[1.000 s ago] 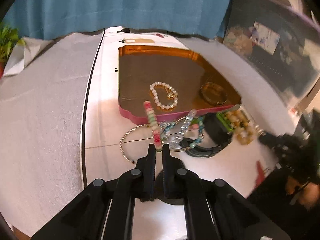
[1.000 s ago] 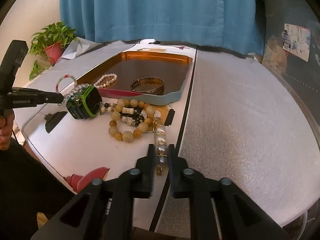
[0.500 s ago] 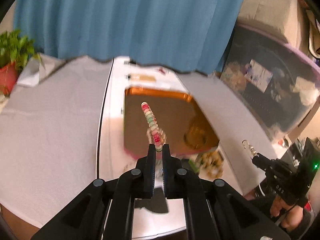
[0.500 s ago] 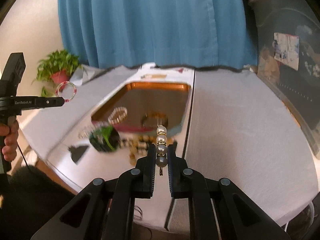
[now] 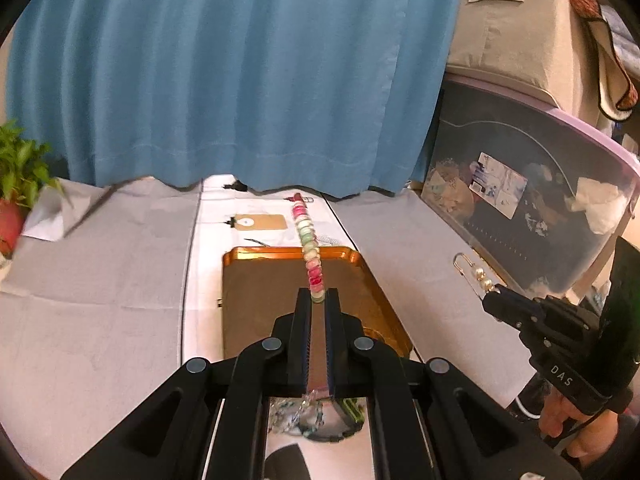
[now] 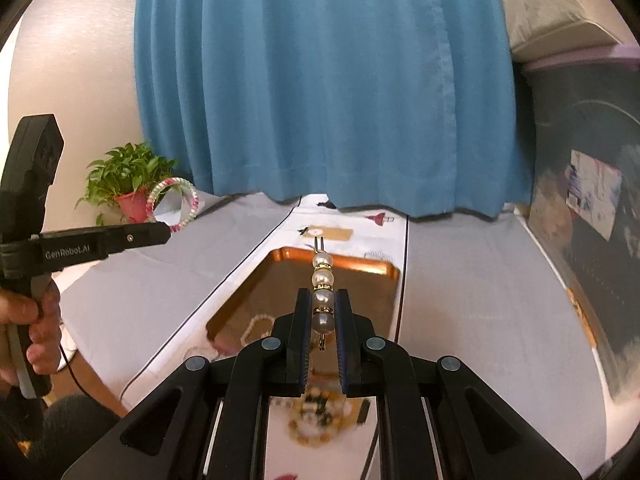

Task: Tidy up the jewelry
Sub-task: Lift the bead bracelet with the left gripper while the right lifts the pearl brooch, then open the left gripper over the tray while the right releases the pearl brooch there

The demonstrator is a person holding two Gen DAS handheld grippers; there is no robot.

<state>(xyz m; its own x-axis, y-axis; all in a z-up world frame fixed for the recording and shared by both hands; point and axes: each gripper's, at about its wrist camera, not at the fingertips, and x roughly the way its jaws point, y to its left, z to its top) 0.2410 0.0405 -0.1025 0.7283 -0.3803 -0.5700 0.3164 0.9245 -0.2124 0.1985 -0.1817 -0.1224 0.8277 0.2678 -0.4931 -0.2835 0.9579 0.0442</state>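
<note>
Beaded bracelet (image 5: 308,248) hangs clamped in the left gripper (image 5: 318,302) above the tray (image 5: 240,280); the right gripper (image 6: 324,308) pinches a pearl clip (image 6: 323,280). Lower both over bare tray floor before releasing.

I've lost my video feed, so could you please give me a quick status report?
Left gripper shut on pink-green beaded bracelet. Right gripper shut on pearl clip. Both above orange tray. Nothing blocking.
</note>
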